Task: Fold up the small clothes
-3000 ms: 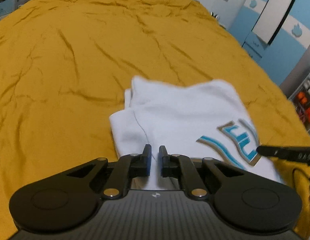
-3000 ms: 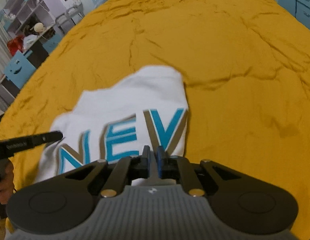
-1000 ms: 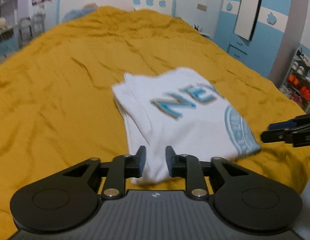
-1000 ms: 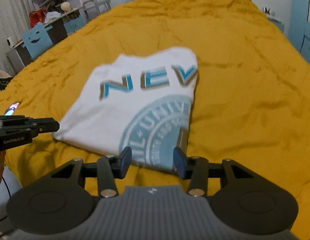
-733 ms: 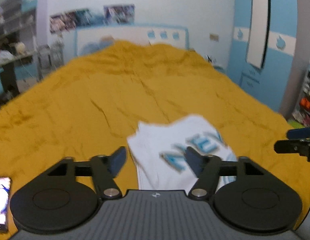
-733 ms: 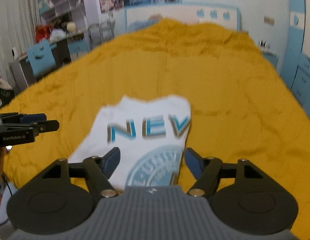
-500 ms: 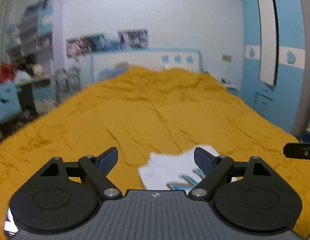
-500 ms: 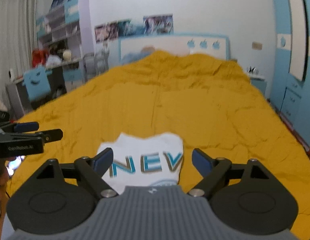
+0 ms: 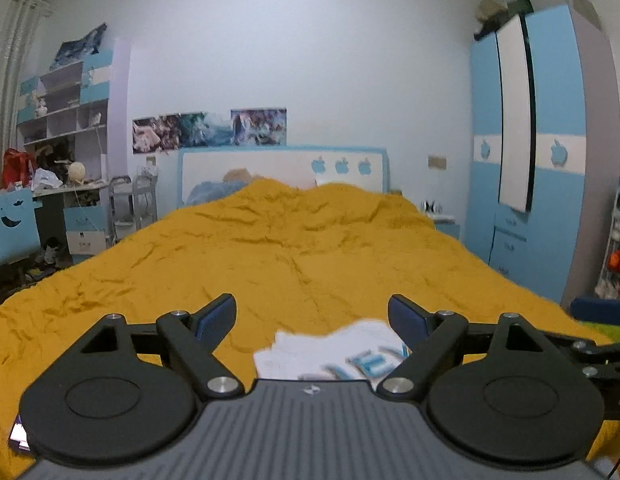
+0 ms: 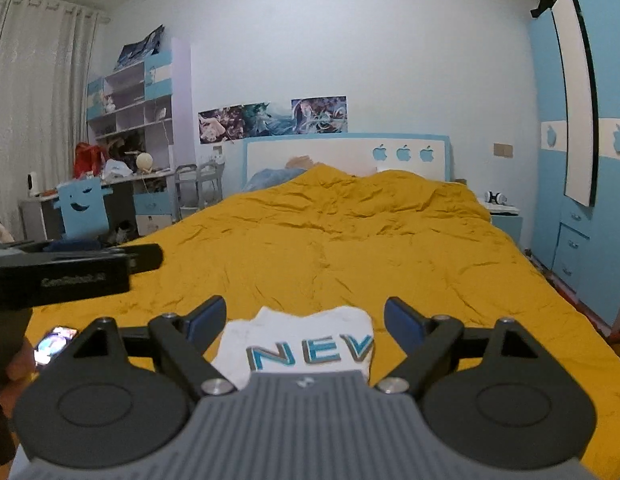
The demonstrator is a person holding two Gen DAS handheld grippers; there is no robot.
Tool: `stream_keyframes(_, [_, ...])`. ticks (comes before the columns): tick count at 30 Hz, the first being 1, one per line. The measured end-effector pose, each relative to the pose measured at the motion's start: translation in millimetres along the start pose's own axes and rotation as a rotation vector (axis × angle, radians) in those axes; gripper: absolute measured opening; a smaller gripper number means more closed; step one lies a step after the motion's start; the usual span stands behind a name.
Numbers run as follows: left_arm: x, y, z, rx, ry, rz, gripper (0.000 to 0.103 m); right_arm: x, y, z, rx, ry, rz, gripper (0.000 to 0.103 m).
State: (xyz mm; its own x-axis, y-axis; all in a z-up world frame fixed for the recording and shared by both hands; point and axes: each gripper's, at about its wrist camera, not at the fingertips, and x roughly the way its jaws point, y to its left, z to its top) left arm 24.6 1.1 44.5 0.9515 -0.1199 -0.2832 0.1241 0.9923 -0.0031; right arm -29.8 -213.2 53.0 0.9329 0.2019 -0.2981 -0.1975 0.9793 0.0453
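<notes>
Hovering above the bed, both spread wide, empty: left hand-held gripper, right hand-held gripper; folded shirt at 6 o'clock beneath.

We read "NEV" in blue letters on the white shirt; lettering on the left tool is blurred.

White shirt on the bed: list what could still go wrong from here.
1. The folded white shirt lies on a soft, wrinkled yellow bedspread; its layers might slump or spring open.
2. Both the left gripper and the right gripper stand open and hold nothing, so any re-grip could drag the fold apart.
3. A lit phone lies on the bedspread's near left edge, close to the left hand; a careless sweep might knock it off.
</notes>
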Motion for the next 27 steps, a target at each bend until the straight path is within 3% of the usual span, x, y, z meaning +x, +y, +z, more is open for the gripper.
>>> stream_keyframes(7, [4.1, -0.1, -31.7, -0.025, 0.154, 0.071, 0.100, -5.9, 6.3, -37.8, 0.032, 0.100, -0.054, 0.082])
stream_keyframes(13, [11.4, -4.7, -62.4, -0.002, 0.270, 0.049, 0.100, 11.7, 5.2, -73.6, 0.060, 0.220, -0.075, 0.082])
stream_keyframes(20, [12.0, -3.2, -79.9, -0.029, 0.337, 0.053, 0.100, 30.8, 10.6, -90.1, 0.049, 0.299, -0.076, 0.082])
stream_keyframes(27, [4.6, -8.4, -83.5, -0.024, 0.333, 0.039, 0.100, 32.8, 6.5, -92.0, 0.061, 0.305, -0.077, 0.082])
